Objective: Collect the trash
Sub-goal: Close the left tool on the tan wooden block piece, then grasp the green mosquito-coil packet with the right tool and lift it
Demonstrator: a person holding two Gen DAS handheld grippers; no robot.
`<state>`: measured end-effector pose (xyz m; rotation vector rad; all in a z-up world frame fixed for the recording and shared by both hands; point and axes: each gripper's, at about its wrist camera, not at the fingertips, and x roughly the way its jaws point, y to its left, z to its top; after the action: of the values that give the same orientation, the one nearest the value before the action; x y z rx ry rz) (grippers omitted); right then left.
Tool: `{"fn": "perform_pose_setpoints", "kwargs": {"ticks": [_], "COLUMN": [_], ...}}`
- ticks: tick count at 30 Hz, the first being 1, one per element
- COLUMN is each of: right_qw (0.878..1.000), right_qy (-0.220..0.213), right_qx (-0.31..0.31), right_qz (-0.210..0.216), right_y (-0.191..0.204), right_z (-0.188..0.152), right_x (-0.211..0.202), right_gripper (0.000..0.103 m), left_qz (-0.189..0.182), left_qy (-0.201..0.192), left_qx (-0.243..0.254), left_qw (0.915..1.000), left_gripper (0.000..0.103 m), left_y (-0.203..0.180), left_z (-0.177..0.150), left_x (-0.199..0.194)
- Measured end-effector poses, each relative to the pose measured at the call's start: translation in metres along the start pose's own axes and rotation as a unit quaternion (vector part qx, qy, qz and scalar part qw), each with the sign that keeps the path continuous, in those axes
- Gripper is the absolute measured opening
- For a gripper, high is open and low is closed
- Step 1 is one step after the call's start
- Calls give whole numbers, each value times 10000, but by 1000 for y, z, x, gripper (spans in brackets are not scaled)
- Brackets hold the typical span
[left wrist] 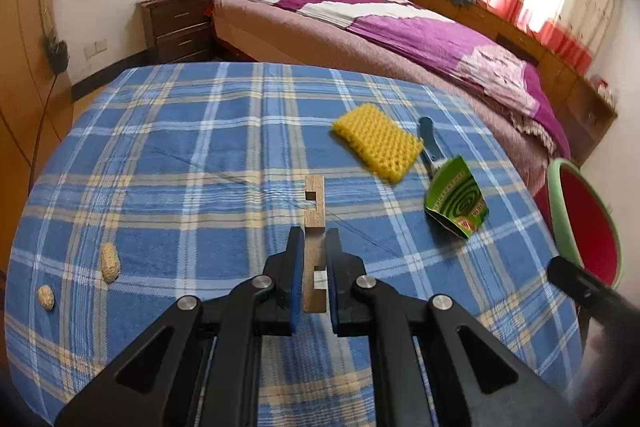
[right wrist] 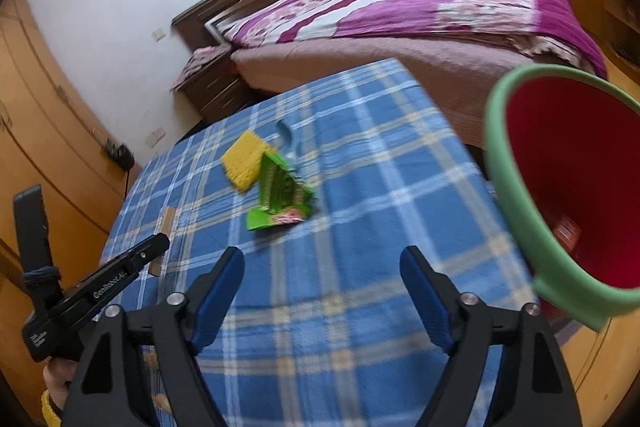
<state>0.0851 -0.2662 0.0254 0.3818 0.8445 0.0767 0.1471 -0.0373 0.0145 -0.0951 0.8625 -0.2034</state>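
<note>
My left gripper (left wrist: pixel 314 239) is shut on a thin brown strip (left wrist: pixel 314 203) with square notches, which sticks out past the fingertips above the blue plaid tablecloth (left wrist: pixel 180 147). A yellow foam net (left wrist: pixel 376 143) and a crumpled green package (left wrist: pixel 456 203) lie further right. A blue-handled tool (left wrist: pixel 428 137) lies between them. In the right wrist view, my right gripper (right wrist: pixel 322 259) is open and holds nothing, above the cloth and short of the green package (right wrist: pixel 280 195) and the foam net (right wrist: pixel 244 161). The left gripper (right wrist: pixel 158 245) with the strip (right wrist: pixel 168 219) shows at the left.
A red bin with a green rim (right wrist: pixel 516 195) stands off the table's right edge, also visible as the bin (left wrist: pixel 560 211) in the left wrist view. Two peanuts (left wrist: pixel 109 262) lie near the table's left edge. A bed (left wrist: pixel 400 27) and nightstand (left wrist: pixel 176 23) stand behind the table.
</note>
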Motion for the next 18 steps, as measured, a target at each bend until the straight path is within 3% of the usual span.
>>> {"fn": "perform_pose_setpoints", "kwargs": {"ticks": [7,18], "right_qw": [9991,9939], "right_qy": [207,306], "right_qx": [-361,-686], "right_qz": [-111,-810], "right_y": [32,51], "right_z": [13,26], "right_x": [36,86], "right_gripper": [87,87], "left_qz": [68,-87], "left_qy": [-104,-139], "left_qx": [-341,-568], "left_qw": [9993,9983], "left_gripper": [10,10], "left_y": [21,33], "left_z": [1,1], "left_x": [2,3]}}
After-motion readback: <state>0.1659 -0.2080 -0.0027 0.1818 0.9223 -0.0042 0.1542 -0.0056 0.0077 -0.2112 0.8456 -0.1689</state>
